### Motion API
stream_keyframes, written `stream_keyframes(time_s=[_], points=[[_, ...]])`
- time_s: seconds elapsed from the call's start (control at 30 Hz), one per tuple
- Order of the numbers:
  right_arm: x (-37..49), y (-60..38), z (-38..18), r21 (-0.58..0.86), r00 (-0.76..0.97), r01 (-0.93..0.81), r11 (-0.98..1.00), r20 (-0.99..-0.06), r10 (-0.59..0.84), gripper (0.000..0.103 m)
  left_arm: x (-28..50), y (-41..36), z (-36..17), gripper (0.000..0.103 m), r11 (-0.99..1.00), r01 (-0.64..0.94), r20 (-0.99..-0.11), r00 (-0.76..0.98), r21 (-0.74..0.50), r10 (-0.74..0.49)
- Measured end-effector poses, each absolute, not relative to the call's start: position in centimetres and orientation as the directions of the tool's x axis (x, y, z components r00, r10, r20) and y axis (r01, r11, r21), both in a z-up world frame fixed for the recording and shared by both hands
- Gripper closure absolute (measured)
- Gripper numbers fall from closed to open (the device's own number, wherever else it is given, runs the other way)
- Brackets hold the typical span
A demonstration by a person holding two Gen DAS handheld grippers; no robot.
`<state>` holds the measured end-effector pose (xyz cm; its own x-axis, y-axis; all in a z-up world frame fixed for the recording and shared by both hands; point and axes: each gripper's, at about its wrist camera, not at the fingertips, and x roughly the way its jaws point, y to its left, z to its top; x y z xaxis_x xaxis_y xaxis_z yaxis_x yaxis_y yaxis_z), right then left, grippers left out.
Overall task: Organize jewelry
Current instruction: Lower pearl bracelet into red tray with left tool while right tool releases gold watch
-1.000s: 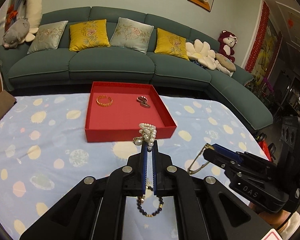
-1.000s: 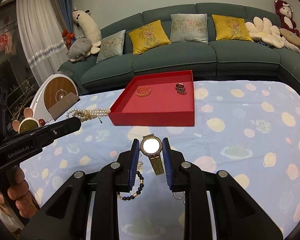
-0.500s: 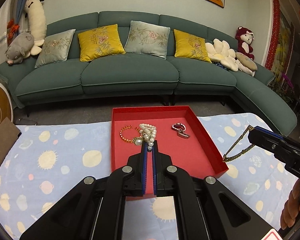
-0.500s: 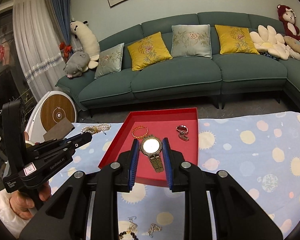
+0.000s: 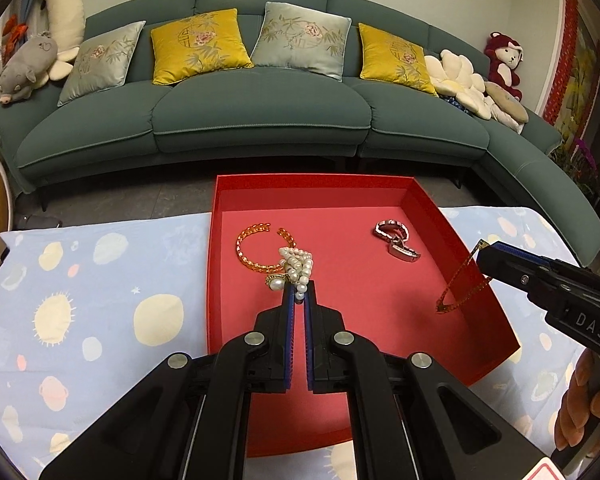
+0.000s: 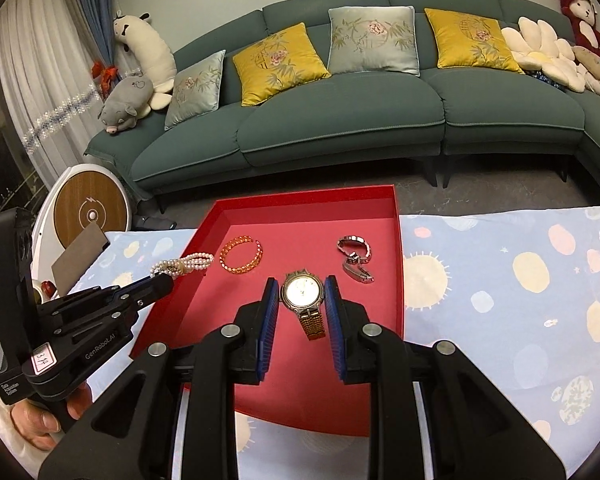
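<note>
Over red tray (image 5: 476, 280) now — pearl bracelet (image 5: 296, 266), gold watch (image 6: 303, 291) carried further in

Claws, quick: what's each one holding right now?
Left claw: closed on the pearls, above the red tray.
Right claw: closed on the gold watch, also above the tray.

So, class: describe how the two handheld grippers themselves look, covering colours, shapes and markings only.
Both are black, angular frames with round silver bolt heads and blue ribbed pads lining the jaws. The left gripper carries white "GenRobot.AI" lettering and a small pinkish tag with handwritten numbers, seen from the right wrist view. The right gripper shows white "DAS" lettering on its side. Bare fingers grip each handle; no cables show.
</note>
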<state>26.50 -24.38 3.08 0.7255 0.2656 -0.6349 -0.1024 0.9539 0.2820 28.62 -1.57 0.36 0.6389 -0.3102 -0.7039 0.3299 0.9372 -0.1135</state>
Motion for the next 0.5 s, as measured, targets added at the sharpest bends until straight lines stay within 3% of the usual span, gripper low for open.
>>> stream_keyframes(time_s=[0.33,0.5], points=[[28.2,-24.6,0.4,0.257,0.689,-0.088,0.962,-0.682,0.246,0.08,29.5,-1.5,-1.6,0.101,0.941,0.32,-0.723,0.623,-0.113,-0.299],[28.2,-24.9,0.3,0.24,0.699,-0.077,0.968,-0.679,0.224,0.077,30.0,-0.9,-1.7,0.091,0.95,0.288,-0.734,0.618,-0.12,-0.28]])
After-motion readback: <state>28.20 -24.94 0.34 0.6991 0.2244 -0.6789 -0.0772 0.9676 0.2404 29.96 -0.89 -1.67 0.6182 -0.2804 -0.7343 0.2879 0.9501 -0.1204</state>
